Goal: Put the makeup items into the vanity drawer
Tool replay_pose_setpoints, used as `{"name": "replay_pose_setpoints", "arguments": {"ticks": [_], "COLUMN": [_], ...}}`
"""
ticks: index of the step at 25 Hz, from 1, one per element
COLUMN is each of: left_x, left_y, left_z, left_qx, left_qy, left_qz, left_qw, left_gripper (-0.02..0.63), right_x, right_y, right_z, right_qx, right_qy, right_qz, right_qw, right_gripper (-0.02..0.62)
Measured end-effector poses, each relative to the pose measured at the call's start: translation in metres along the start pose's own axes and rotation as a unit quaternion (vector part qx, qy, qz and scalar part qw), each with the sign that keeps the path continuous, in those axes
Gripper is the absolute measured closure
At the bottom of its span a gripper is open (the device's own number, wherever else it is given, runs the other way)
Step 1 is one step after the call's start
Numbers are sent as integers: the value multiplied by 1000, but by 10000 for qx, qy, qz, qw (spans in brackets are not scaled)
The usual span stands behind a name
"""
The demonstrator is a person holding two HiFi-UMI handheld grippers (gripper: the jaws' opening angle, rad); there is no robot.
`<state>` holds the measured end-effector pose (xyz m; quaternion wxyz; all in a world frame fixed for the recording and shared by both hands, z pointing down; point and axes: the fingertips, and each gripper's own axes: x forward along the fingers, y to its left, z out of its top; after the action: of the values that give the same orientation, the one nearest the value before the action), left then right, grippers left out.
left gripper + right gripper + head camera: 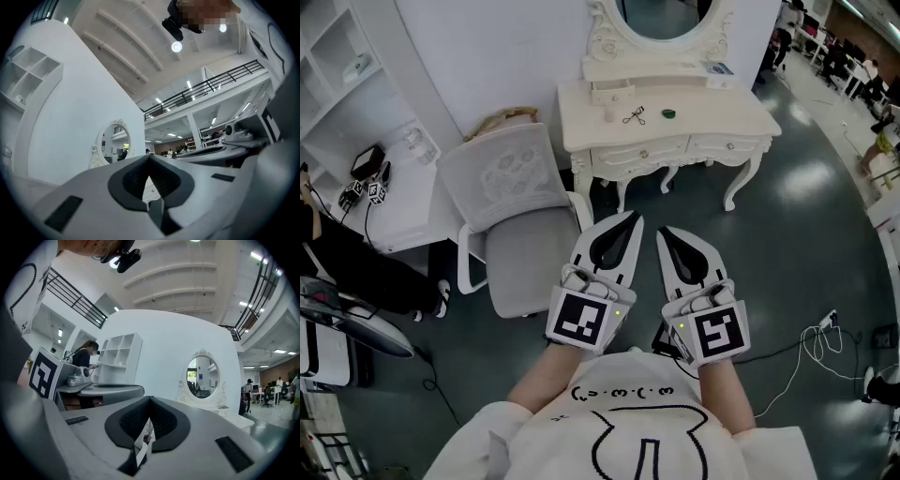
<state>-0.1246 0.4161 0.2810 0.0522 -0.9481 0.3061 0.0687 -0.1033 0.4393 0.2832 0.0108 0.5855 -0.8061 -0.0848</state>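
In the head view both tools are held near the person's chest, well apart from the desk (741,120) at the far side of the room. The left tool (630,222) and right tool (664,232) point toward it side by side, each with its jaws together and nothing in them. The makeup items lie on the desk top, in a loose row: a white bottle (608,116) on the left, a black curler (634,116) in the middle, which I name only by its scissor-like shape, and a green disc (668,113) on the right. The front drawers (642,153) are closed. A chair (520,216) stands near the desk's left end.

In the left gripper view the left tool's (150,159) tips meet, empty, with the mirror (115,138) far beyond.

In the right gripper view the right tool's (149,401) tips also meet on nothing.

All three items look small and light. The bottle is likely hard and smooth and could tip, so grip across its body. The curler seems thin and stiff; take it at its crossing. The disc sits low, so pinch its rim squarely. A drawer must be opened first.
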Motion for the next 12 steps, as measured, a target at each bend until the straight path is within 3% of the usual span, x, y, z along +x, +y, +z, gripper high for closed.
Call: {"name": "replay_pose_setpoints", "arguments": {"ticks": [12], "left_x": [10], "left_y": [-19], "left_z": [-1], "left_qx": [-141], "left_qy": [-21], "left_qz": [273], "left_qw": [9995], "left_gripper": [612], "right_x": [-17], "right_y": [-12], "right_z": [-4], "right_qx": [2], "right_qy": [107], "right_qz": [330], "right_qw": [9994], "right_gripper": [583]}}
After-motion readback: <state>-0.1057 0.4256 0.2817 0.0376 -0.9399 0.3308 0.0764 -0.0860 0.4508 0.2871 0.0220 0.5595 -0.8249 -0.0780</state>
